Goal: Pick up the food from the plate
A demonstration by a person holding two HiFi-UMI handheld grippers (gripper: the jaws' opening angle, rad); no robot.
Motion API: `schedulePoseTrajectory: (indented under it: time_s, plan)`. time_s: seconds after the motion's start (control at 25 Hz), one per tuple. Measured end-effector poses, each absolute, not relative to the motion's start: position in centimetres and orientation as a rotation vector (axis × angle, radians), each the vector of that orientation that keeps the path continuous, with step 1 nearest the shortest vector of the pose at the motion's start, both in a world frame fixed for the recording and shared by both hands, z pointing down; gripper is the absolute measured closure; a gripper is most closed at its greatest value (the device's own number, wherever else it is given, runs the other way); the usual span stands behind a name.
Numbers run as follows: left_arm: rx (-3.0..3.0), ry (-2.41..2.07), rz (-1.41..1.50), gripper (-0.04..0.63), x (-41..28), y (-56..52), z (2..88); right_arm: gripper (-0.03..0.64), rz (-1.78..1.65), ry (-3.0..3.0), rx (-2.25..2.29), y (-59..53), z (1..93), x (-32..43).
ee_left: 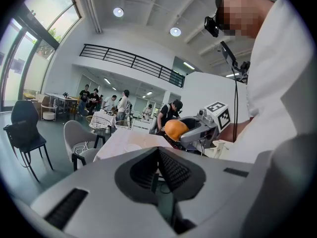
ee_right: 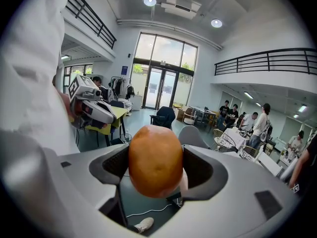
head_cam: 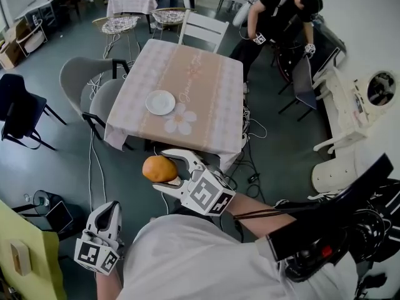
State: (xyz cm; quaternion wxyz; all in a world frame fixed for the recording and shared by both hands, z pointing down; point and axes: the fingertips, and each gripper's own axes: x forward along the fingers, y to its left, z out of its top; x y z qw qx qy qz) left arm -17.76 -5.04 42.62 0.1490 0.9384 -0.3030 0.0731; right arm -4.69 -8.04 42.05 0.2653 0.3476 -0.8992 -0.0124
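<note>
An orange-brown bun-like food is clamped in my right gripper, held in the air in front of the table's near edge, well off the plate. In the right gripper view the food fills the gap between the two dark pads. The white plate lies bare on the pink tablecloth. My left gripper hangs low at the left, near my body, its jaws shut with nothing between them. The left gripper view also catches the food in the right gripper.
Grey chairs stand at the table's left and a white chair at its far end. Cables trail over the floor. A person in black bends over at the back right. A yellow-green panel stands at the lower left.
</note>
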Motion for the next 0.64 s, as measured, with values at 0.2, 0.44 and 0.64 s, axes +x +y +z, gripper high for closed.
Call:
schedulePoseTrajectory:
  time_s: [0.2,0.44,0.64]
  plan:
    - [2.695,-0.871,0.211,0.588,-18.20,-5.04,42.75,0.266,-0.034,-2.427,0.939,-8.23,42.12,-5.08]
    - [2.691,-0.869,0.217,0.588,-18.28,-5.02,43.09,0.265,-0.040,-2.422,0.935,-8.41,42.32,-5.15]
    - [2.694,-0.861,0.221,0.588,-17.69,-4.98,43.29,0.265,-0.040,-2.419,0.938,-8.58,42.58,-4.60]
